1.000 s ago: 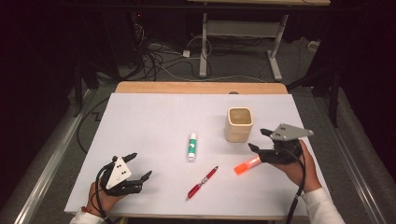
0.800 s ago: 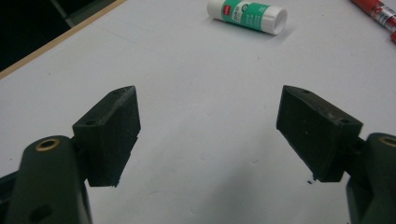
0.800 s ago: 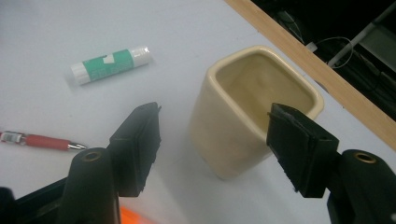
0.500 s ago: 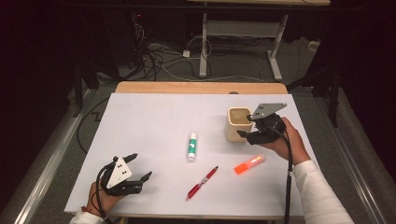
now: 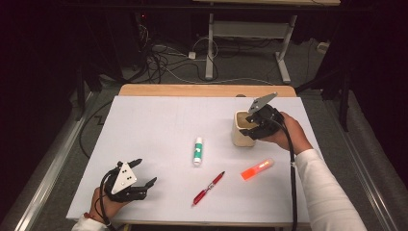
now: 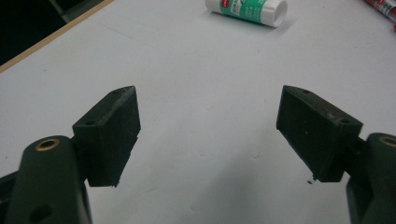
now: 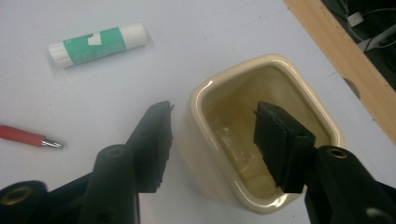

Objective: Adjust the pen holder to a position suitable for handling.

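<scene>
Cup (image 7: 261,140), glazed cream ceramic (rigid, slick, chippable), stands at the surface's (image 5: 159,120) two o'clock; right tool (image 7: 212,149), jaws just closing, straddles its near wall, best gripped there.

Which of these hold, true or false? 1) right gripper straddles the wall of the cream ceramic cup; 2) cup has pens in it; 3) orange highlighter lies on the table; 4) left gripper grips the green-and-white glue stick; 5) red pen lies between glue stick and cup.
1) True: the right gripper has one jaw inside and one outside the cream ceramic cup, jaws just closing.
2) False: the cup is empty.
3) True: the orange highlighter lies flat on the white table.
4) False: the left gripper is open, apart from the green-and-white glue stick.
5) False: the red pen lies nearer the person than both.
</scene>
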Available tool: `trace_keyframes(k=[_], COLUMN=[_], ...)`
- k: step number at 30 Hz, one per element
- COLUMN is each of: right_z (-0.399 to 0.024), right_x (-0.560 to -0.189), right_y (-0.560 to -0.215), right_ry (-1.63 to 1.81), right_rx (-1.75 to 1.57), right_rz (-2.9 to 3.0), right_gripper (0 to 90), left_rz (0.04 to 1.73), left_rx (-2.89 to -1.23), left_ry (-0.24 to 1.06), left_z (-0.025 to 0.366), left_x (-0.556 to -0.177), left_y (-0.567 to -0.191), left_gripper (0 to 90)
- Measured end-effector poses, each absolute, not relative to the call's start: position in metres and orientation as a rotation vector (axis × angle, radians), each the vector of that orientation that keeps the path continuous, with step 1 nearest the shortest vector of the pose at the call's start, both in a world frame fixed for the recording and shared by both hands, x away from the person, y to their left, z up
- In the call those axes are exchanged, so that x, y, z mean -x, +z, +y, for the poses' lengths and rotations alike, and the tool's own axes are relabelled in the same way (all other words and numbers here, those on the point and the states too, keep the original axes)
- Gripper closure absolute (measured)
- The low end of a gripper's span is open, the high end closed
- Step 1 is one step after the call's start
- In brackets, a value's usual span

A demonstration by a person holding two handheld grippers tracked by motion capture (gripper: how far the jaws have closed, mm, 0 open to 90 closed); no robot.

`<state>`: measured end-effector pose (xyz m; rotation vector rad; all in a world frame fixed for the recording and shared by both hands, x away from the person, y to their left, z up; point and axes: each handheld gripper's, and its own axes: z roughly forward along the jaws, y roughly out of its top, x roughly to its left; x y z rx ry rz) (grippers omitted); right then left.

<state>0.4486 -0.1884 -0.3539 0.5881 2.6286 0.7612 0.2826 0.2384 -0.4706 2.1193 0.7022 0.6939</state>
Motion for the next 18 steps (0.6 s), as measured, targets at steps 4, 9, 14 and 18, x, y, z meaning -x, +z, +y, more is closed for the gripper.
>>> trace_keyframes(k=[4, 9, 14, 18], right_z=[-0.18, -0.17, -0.166, -0.164], right_x=[-0.461, -0.469, -0.476, -0.477], right_y=[-0.359, -0.364, -0.369, -0.372], right_ry=[0.684, 0.609, 0.58, 0.575], right_rx=[-0.548, -0.478, -0.471, -0.464], right_rz=[2.73, 2.834, 2.852, 2.868], right_gripper=[55.9, 64.3, 72.9, 74.2], left_rz=[0.708, 0.703, 0.706, 0.705], left_rx=[-2.125, -2.13, -2.134, -2.132], left_ry=[0.685, 0.688, 0.682, 0.677], left_z=[0.239, 0.241, 0.242, 0.242], left_x=[-0.281, -0.281, -0.28, -0.281], left_y=[-0.473, -0.472, -0.473, -0.474], left_gripper=[20.8, 20.7, 20.8, 20.8])
